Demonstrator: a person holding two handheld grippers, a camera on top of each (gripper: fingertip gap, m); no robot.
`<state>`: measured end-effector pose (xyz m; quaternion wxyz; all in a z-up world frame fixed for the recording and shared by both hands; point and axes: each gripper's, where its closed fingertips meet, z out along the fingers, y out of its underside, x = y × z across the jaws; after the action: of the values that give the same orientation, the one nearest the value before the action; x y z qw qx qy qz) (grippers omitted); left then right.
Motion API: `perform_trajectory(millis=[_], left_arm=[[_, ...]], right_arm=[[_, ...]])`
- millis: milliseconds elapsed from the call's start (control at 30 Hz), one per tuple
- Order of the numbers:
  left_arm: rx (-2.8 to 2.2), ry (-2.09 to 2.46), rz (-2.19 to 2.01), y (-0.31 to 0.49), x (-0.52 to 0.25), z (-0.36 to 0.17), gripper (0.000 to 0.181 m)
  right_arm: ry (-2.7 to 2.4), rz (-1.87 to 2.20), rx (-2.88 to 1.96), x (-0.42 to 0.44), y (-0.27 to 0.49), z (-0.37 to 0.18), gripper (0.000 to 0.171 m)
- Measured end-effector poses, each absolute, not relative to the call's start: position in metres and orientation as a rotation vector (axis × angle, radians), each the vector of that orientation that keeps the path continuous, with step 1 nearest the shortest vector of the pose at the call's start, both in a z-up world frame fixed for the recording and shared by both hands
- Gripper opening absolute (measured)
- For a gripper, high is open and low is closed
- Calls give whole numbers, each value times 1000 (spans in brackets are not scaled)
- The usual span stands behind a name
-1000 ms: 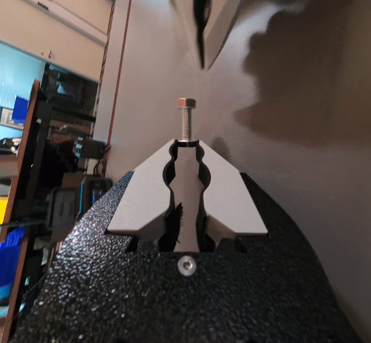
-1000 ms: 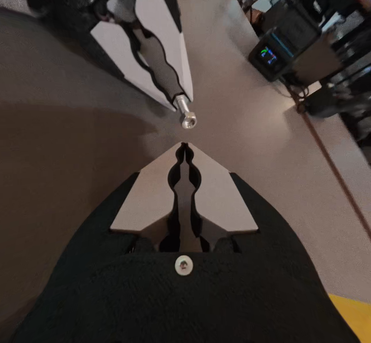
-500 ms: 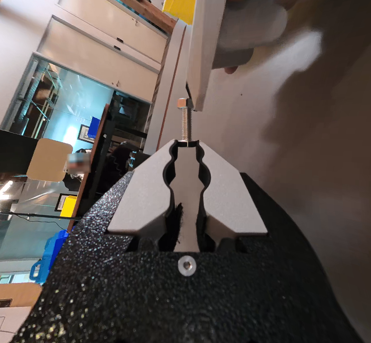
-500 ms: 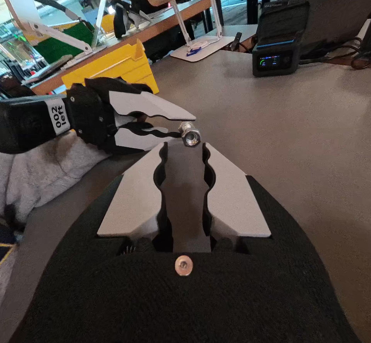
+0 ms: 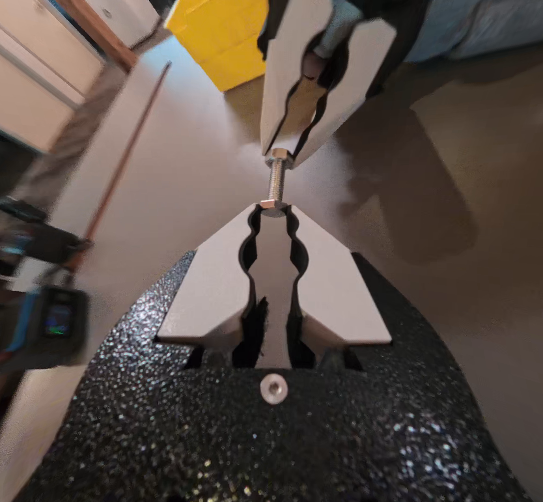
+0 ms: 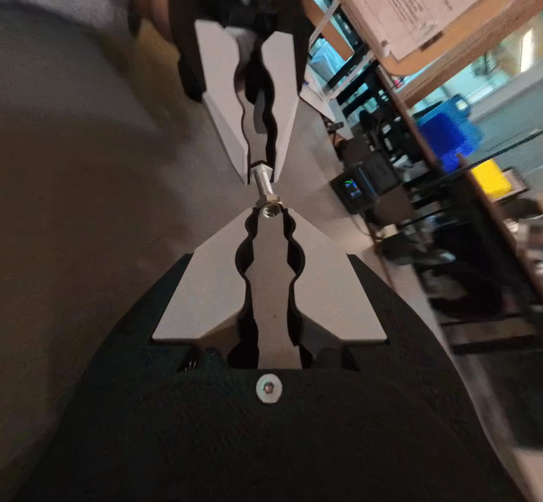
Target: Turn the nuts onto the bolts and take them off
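A silver bolt (image 5: 276,183) runs between my two grippers above the grey table (image 5: 182,164). My left gripper (image 5: 273,208) is shut on the bolt's hex head (image 5: 269,203). A silver nut (image 6: 271,210) sits on the far end of the thread, its threaded hole facing the right wrist camera. My right gripper (image 6: 270,208) is shut on this nut. In the left wrist view the right gripper (image 5: 279,158) comes in from above, tip to tip with mine. In the right wrist view the left gripper (image 6: 260,169) holds the bolt (image 6: 262,182) from the far side.
A yellow bin (image 5: 223,26) stands on the table behind the right gripper. A small black device with a lit screen (image 6: 351,189) sits near the table edge, by cables and shelves. A person's grey sleeve (image 5: 484,3) lies beyond the grippers. A blue bin (image 6: 443,135) is off the table.
My right gripper was shut and empty, opened around the nut half a second ago, and now has closed on it. Both grippers have rotated; the left still holds the bolt.
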<state>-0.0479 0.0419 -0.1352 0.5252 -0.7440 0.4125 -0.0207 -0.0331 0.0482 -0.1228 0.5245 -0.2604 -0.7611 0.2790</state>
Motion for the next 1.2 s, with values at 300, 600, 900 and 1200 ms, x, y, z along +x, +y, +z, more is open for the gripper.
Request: perform_trajectory(millis=[300,600,900,1200], left_arm=[[-1752,760,-247,39,-66,-117,15],[-1486,816,310,65,-49,-83,15],[-1652,894,-83,43,-39,-103,16],[-1465,402,159,56,-111,-63,15]], right_arm=[[-1658,761,-678,-31,46,-95,7],[-1300,1709,-1323,-40,61,-70,33],[-1456,1633,-1193,-28,57,-70,18],[-1424,1104,-1034,-29,77,-68,18]])
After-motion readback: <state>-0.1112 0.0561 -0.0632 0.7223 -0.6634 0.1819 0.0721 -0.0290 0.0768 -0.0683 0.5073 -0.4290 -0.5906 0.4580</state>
